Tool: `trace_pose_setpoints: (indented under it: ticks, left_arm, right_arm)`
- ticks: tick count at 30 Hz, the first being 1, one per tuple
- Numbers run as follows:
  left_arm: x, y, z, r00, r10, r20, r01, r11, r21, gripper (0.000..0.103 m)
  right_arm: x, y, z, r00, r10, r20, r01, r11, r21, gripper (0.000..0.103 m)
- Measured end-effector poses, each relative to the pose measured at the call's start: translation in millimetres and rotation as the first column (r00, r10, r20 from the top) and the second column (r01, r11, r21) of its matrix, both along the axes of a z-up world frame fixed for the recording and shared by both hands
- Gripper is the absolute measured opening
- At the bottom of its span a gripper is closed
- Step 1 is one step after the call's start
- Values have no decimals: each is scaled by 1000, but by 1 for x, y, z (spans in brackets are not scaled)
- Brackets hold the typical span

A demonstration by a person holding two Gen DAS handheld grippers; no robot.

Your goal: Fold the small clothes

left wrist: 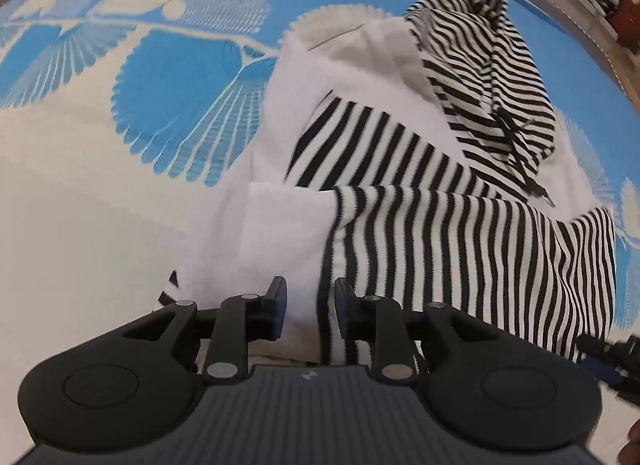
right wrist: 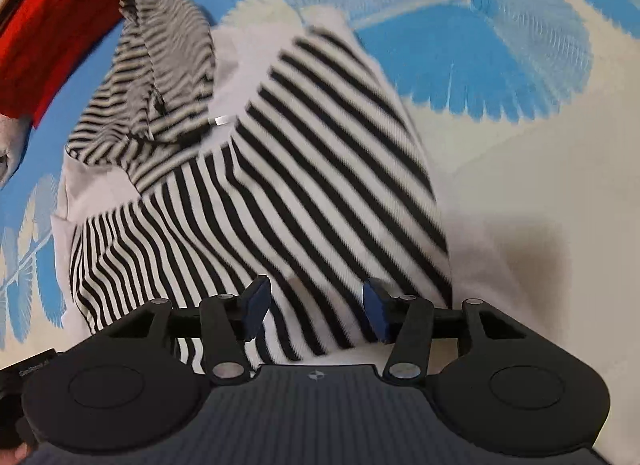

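The hoodie point(left wrist: 420, 169) runs lengthwise away from both grippers, hood far; left gripper point(left wrist: 308, 305) and right gripper point(right wrist: 316, 307) gape over its near hem, holding nothing.

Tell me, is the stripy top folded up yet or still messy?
Still messy. The striped top lies partly folded over on the blue mat, its hood crumpled and one striped flap lying across the white part.

Black claw point(left wrist: 308, 307) linkages, silver pivot screws, blue pads point(right wrist: 256, 305), ribbed grey housing
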State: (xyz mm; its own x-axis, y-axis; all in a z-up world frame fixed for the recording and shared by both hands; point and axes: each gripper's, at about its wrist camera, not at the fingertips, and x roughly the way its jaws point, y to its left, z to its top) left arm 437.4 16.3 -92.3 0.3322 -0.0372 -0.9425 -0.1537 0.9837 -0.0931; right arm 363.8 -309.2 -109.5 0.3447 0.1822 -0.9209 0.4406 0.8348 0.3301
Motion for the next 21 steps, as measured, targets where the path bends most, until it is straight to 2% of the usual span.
trace_pose_setpoints:
  ticks: [3, 7, 14, 21]
  left_arm:
    - [-1, -5, -4, 1000, -17, -10, 17, 1000, 17, 37]
    - [-2, -7, -10, 1000, -23, -22, 23, 999, 38, 38]
    - [-1, -12, -1, 1000, -30, 1, 30, 999, 34, 41]
    - [3, -25, 19, 998, -24, 54, 21, 998, 55, 44]
  right_arm:
    - [2, 2, 5, 999, 31, 24, -30, 998, -54, 53]
    - [2, -3, -5, 1000, 21, -4, -21, 998, -56, 53]
    - [0, -4, 1, 1000, 20, 11, -20, 998, -59, 53]
    - [0, 0, 15, 996, 68, 53, -59, 986, -156, 53]
